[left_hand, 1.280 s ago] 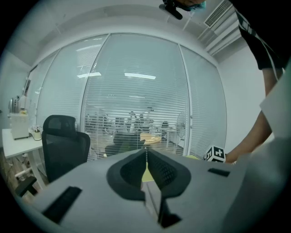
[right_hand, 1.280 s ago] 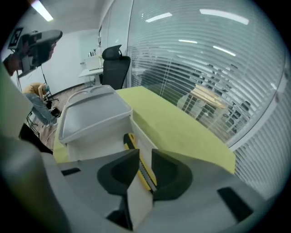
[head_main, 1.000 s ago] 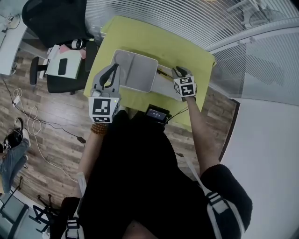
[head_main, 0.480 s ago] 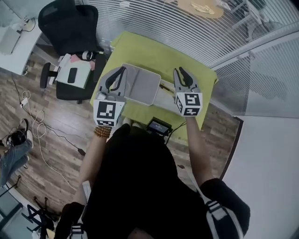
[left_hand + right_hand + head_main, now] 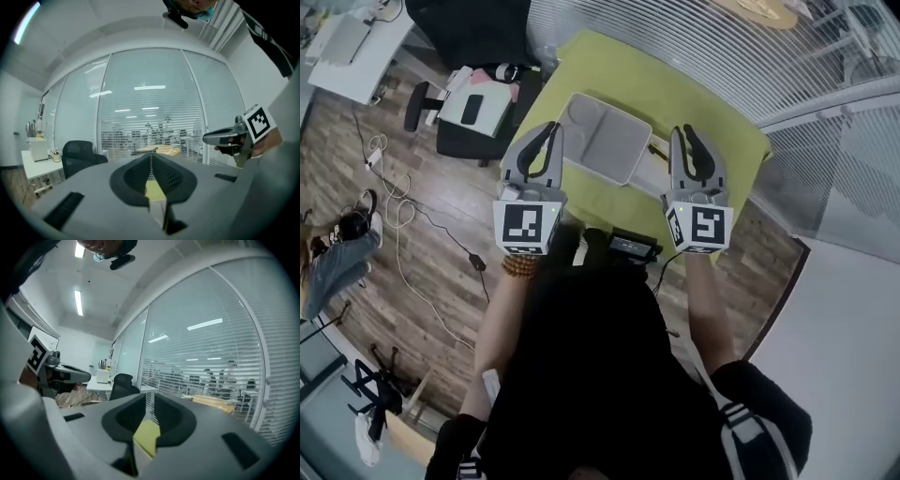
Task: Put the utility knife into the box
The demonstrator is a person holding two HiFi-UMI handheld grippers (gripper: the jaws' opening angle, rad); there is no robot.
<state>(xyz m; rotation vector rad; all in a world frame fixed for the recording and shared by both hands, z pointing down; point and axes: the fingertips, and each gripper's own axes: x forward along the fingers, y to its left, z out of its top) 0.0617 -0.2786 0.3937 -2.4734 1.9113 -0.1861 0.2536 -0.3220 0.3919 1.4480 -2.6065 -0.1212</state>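
Note:
A white open box sits on the yellow-green table. The utility knife, a thin dark and yellow object, lies on the table just right of the box. My left gripper is held up near the box's left edge, its jaws together and empty. To the right of the knife and nearer to me is my right gripper, lifted off the table with a narrow gap between its jaws and nothing in them. Both gripper views look out level at a glass wall with blinds. The left gripper and right gripper show only a sliver of table.
A small black device rests on the table's near edge in front of me. An office chair with items on its seat stands left of the table. Cables trail over the wooden floor. A glass wall with blinds runs behind the table.
The right gripper has risen from beside the knife on the table and come toward me. The left gripper also lifted and pulled back. The knife stays on the table.

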